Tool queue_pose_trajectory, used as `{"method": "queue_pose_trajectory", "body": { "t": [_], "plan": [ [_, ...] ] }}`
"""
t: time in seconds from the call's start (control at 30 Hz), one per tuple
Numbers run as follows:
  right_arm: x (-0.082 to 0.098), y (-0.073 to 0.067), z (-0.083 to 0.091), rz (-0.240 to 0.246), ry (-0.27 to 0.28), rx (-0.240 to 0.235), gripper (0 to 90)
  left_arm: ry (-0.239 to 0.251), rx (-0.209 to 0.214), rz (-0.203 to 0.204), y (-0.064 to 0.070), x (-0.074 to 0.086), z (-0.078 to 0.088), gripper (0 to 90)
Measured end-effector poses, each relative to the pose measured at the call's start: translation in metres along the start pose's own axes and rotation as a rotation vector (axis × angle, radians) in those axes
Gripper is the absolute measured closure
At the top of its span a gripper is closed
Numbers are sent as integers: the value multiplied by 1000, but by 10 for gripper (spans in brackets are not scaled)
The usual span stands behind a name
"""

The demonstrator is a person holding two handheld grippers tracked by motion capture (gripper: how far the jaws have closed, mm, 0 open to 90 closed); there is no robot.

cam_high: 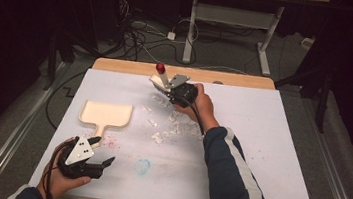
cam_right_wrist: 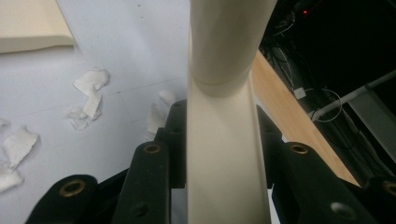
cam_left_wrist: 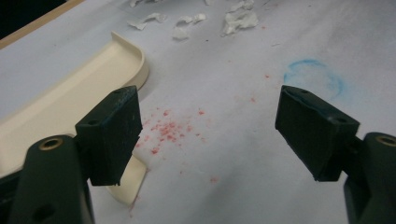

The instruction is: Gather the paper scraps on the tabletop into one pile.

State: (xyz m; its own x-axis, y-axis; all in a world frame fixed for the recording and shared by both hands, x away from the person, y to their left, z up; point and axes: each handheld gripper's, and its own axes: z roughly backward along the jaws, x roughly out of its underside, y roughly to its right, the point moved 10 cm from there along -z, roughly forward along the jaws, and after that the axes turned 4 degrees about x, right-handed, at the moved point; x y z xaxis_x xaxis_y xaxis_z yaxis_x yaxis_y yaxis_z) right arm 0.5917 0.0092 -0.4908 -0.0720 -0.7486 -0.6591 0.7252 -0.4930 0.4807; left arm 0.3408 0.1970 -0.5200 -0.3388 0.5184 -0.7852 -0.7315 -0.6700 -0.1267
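Cream brush handle (cam_right_wrist: 223, 154) clamped in right gripper (cam_right_wrist: 219, 140); left gripper (cam_left_wrist: 208, 135) fingers apart, red specks (cam_left_wrist: 170, 130) between.

grip: right gripper (cam_right_wrist: 223, 154) clamps a cream brush handle (cam_right_wrist: 224, 116) between its fingers
left of fingers: torn paper scraps (cam_right_wrist: 91, 93), cream dustpan (cam_right_wrist: 32, 25)
right of fingers: wooden table edge (cam_right_wrist: 299, 121)

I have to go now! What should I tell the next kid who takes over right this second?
Right hand-held gripper: shut on the cream brush handle, near the table's far edge.
Left hand-held gripper: open, holding nothing, beside the dustpan's handle.
Dustpan: flat on the white table, nothing in it that I can see.
Paper scraps: scattered between dustpan and brush.
Done: brush picked up.
Left: probably grip the dustpan, sweep the scraps in.
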Motion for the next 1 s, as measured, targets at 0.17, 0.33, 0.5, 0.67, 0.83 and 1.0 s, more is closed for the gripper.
{"method": "queue_pose_trajectory", "body": {
  "t": [0.17,0.33,0.5,0.67,0.83,1.0],
  "plan": [
    [1,-22,-10,34,-25,-74,675,3,4,5,-1,1,0,224],
    [10,-35,-1,68,-20,-130,673,7,5,-1,0,0,2,224],
    [23,-45,20,109,20,-203,671,5,2,-11,1,-1,3,224],
    [33,-51,46,158,47,-268,671,7,1,-32,3,-2,3,224],
    [41,-47,62,151,37,-283,674,-12,12,-23,7,1,3,224],
    [36,-26,67,80,62,-208,674,-23,26,-34,10,3,3,224]
  ]
}}
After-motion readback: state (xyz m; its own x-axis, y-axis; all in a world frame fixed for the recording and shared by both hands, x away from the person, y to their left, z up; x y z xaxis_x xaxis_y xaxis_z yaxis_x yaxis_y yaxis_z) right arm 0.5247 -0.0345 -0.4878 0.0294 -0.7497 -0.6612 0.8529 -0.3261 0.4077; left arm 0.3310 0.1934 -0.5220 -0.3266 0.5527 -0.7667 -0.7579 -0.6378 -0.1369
